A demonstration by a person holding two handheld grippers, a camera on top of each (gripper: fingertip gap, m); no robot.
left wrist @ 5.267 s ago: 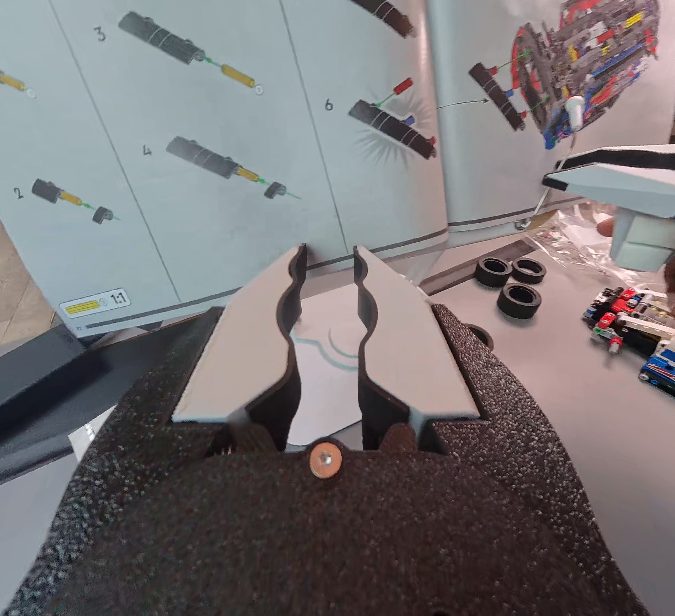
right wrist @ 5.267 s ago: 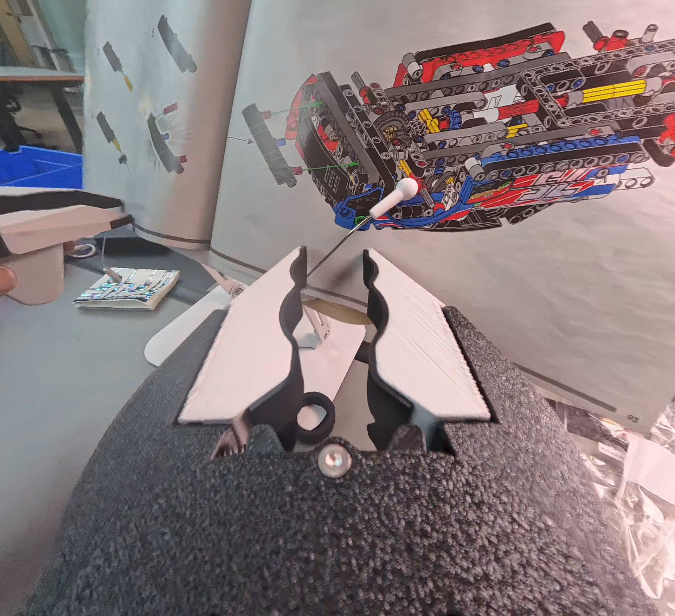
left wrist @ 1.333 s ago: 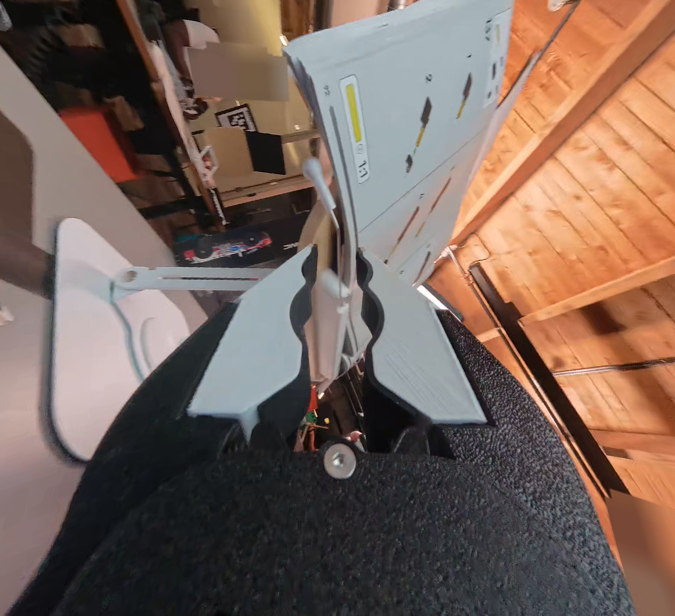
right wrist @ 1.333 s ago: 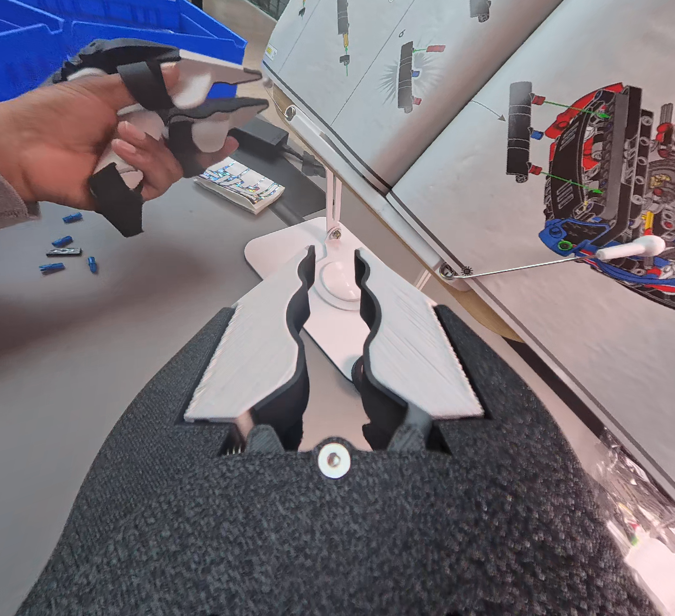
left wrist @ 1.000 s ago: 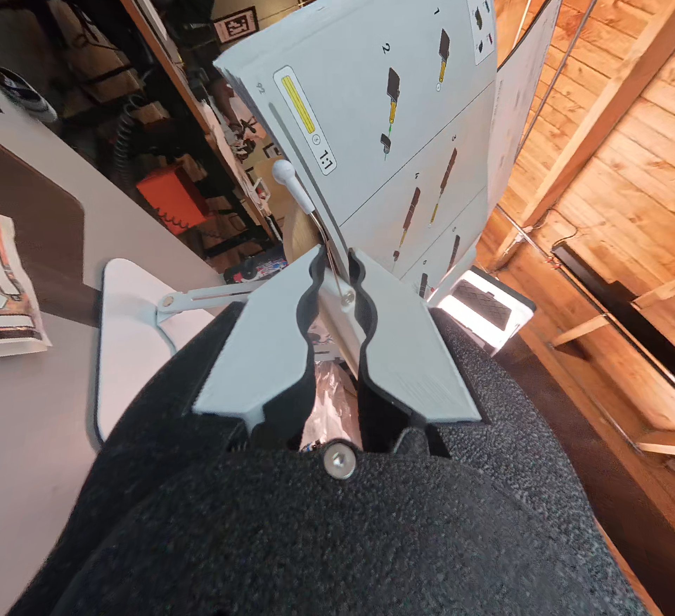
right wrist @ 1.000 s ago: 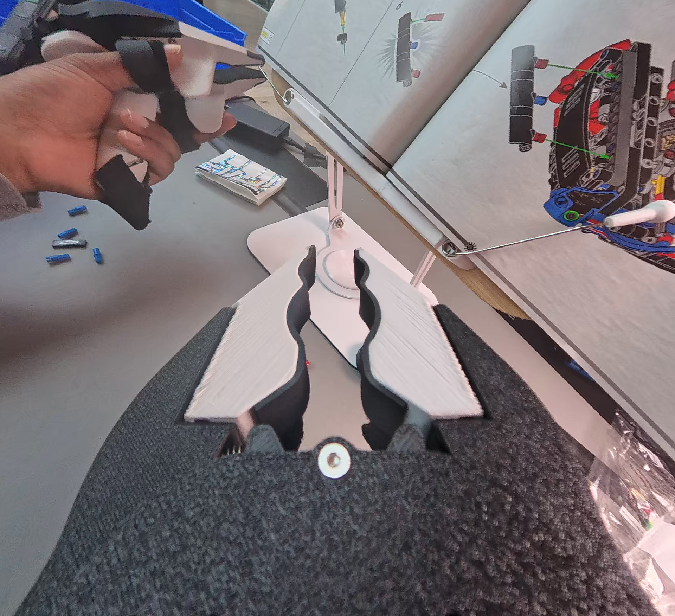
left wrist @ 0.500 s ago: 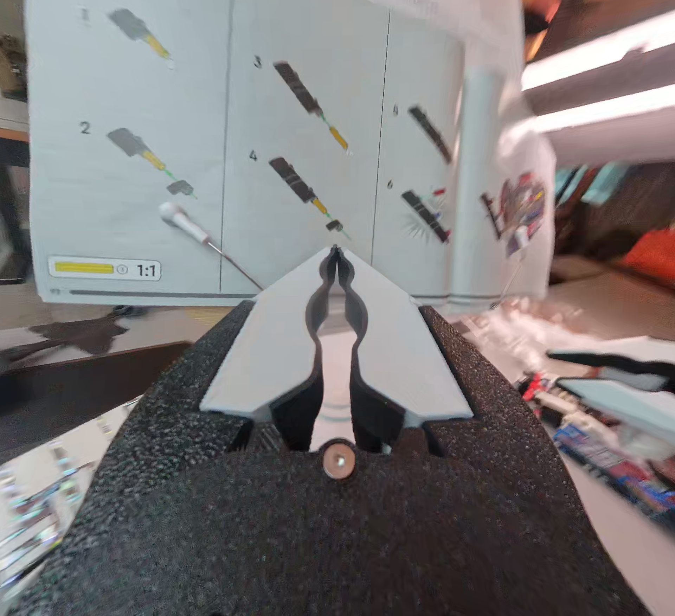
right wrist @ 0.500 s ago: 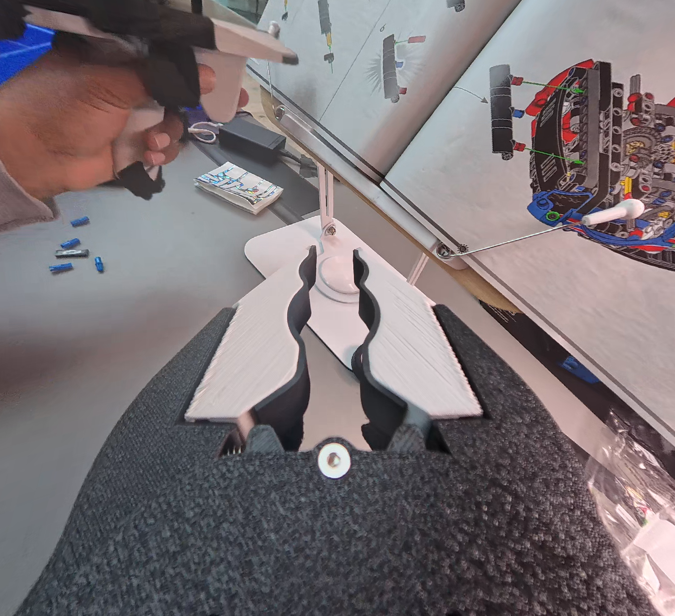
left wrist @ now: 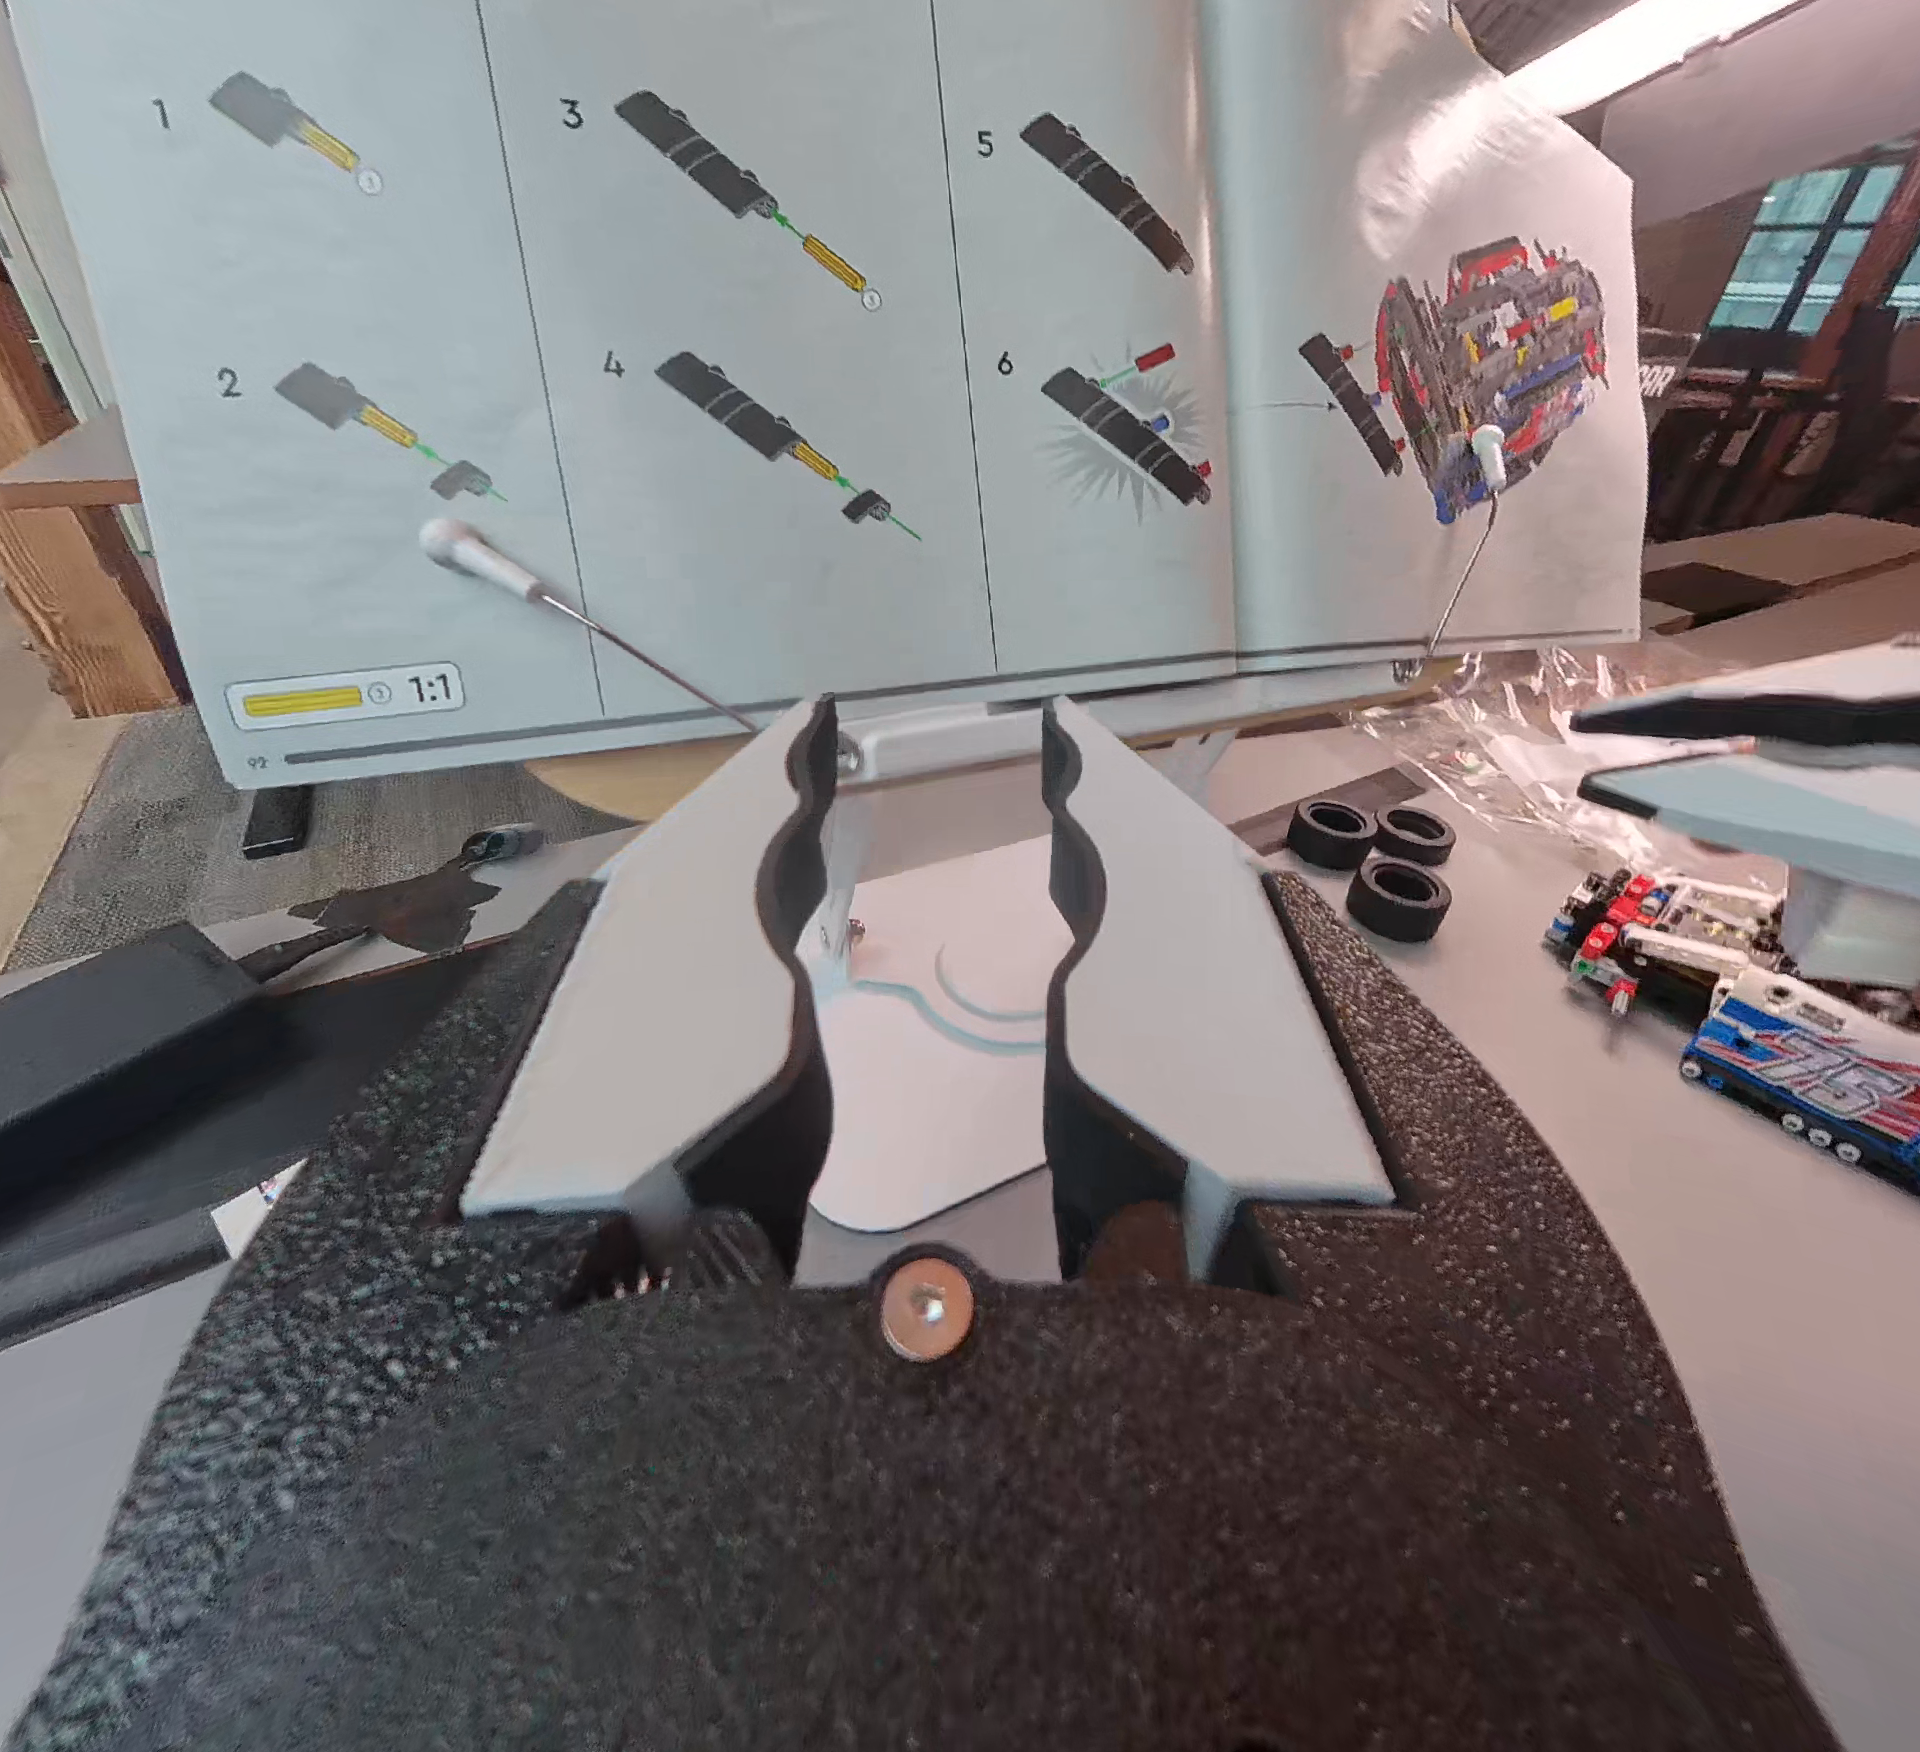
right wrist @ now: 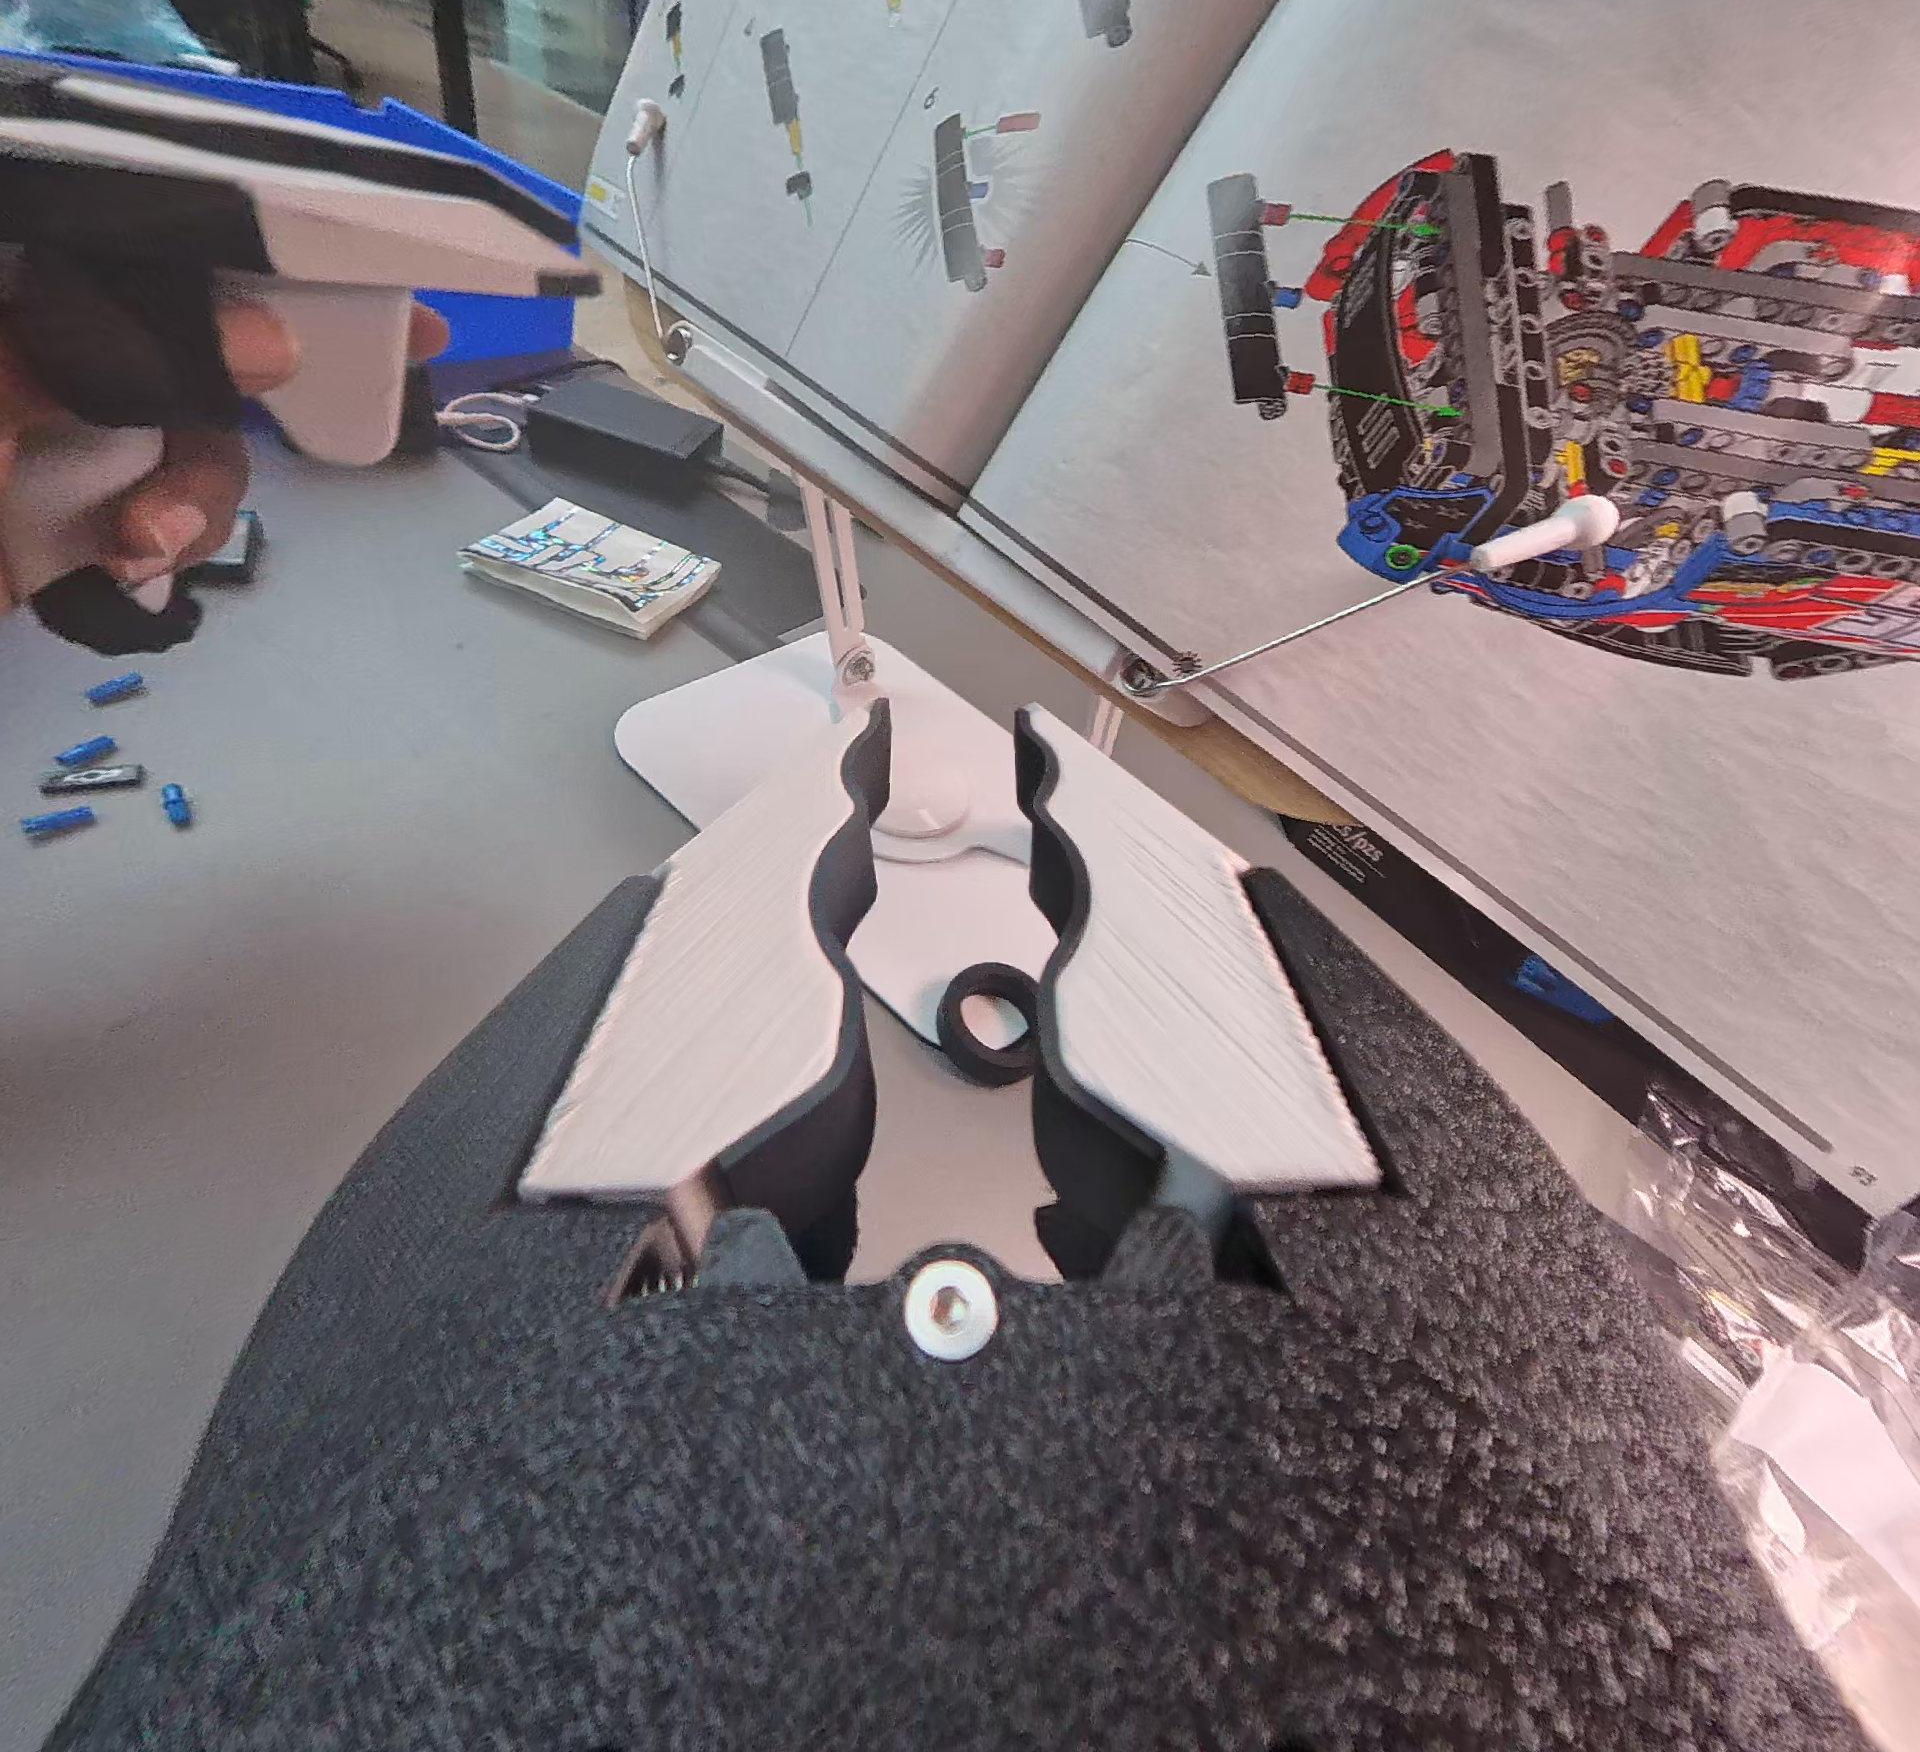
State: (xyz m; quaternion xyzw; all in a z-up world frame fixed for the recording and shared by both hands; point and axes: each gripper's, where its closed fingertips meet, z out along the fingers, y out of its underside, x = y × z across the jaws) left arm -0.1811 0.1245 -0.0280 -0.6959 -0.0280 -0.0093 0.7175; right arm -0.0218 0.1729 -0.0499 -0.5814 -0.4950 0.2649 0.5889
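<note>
An open instruction booklet (left wrist: pixel 748 268) stands on a white stand (left wrist: pixel 935 1079). A wire page holder with a white tip (left wrist: pixel 462 547) lies across its left page, and a second one (left wrist: pixel 1488 455) across the right page. My left gripper (left wrist: pixel 935 726) is open and empty, just in front of the booklet's lower edge. My right gripper (right wrist: pixel 954 726) is open over the stand base (right wrist: pixel 717 746). A black tyre (right wrist: pixel 987 1022) lies on the table below the gap between its fingers, untouched. The booklet (right wrist: pixel 1403 767) fills the right of that view.
Three black tyres (left wrist: pixel 1371 861) and a red, white and blue model car (left wrist: pixel 1766 1006) lie right of the stand. Small blue pins (right wrist: pixel 94 767), a shiny sticker sheet (right wrist: pixel 592 564), a black power adapter (right wrist: pixel 623 435), a blue bin (right wrist: pixel 468 175) and clear plastic bags (right wrist: pixel 1818 1339) surround it.
My left gripper swung round from the booklet's left edge to face it squarely, then went from shut to open. The left page holder now lies on the page. The right gripper shifted slightly.
</note>
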